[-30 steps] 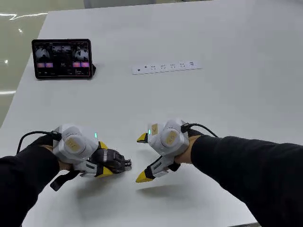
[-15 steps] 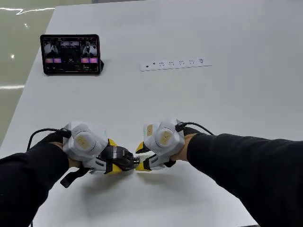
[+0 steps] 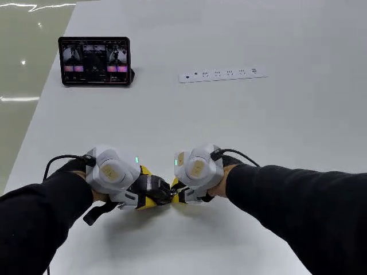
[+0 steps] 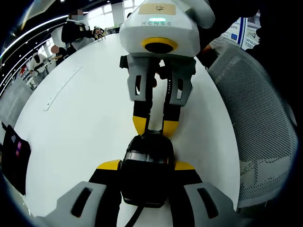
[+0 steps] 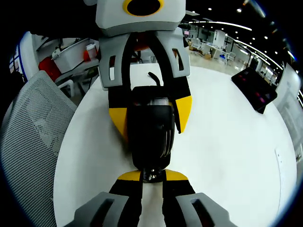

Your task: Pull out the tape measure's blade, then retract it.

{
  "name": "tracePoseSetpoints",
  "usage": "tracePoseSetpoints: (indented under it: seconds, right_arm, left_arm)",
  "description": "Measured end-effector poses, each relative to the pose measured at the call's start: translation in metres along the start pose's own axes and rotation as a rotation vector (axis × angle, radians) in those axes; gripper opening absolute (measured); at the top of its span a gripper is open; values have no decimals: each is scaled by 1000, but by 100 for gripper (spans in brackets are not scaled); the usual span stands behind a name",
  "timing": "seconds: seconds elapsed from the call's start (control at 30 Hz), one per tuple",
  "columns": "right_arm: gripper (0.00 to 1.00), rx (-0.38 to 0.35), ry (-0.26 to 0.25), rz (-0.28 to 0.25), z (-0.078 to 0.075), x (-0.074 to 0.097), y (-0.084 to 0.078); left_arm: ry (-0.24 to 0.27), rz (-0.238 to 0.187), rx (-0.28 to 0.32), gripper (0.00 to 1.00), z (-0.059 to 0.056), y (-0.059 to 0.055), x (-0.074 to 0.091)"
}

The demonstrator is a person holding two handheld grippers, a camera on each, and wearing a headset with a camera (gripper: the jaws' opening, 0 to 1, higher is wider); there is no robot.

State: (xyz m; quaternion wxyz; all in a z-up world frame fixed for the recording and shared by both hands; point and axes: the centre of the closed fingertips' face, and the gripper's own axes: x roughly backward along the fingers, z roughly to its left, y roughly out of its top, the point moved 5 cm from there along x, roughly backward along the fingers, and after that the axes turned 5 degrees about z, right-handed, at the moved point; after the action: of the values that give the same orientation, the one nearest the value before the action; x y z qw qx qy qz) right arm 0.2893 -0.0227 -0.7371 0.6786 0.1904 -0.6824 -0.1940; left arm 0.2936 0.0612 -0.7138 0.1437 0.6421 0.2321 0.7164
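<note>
You're looking down from above at the white table (image 3: 241, 126), with the left gripper (image 3: 150, 193) and right gripper (image 3: 179, 193) near you. Your gripper cameras are facing each other closely, both sharing the black tape measure (image 4: 147, 161).

White table (image 3: 275, 114): tablet (image 3: 94, 61), power strip (image 3: 222, 74)

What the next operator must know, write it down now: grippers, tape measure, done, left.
Left gripper: shut on the black tape measure, gripping the case by its sides, low over the white table.
Right gripper: facing the left one, jaws closed on the blade tip at the front of the case.
Done: case gripped, tip apparently gripped. No length of blade is out yet.
Left: draw the grippers apart to pull the blade out, then let it retract.
</note>
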Motion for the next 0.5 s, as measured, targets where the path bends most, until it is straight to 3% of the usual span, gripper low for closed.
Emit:
tracePoseSetpoints:
  seconds: [0.13, 0.2, 0.3, 0.5]
  right_arm:
    - [12, 55, 17, -35, -2, 0, -3]
    - [10, -51, 30, -59, -3, 0, -5]
    - [10, -7, 23, -47, -2, -2, -4]
    - [9, -8, 43, -50, -3, 0, -5]
  left_arm:
    - [-1, 0, 0, 34, 0, 0, 0]
    - [1, 1, 7, 34, 1, 0, 0]
    - [6, 6, 9, 34, 1, 0, 0]
    - [9, -2, 10, 34, 1, -1, 1]
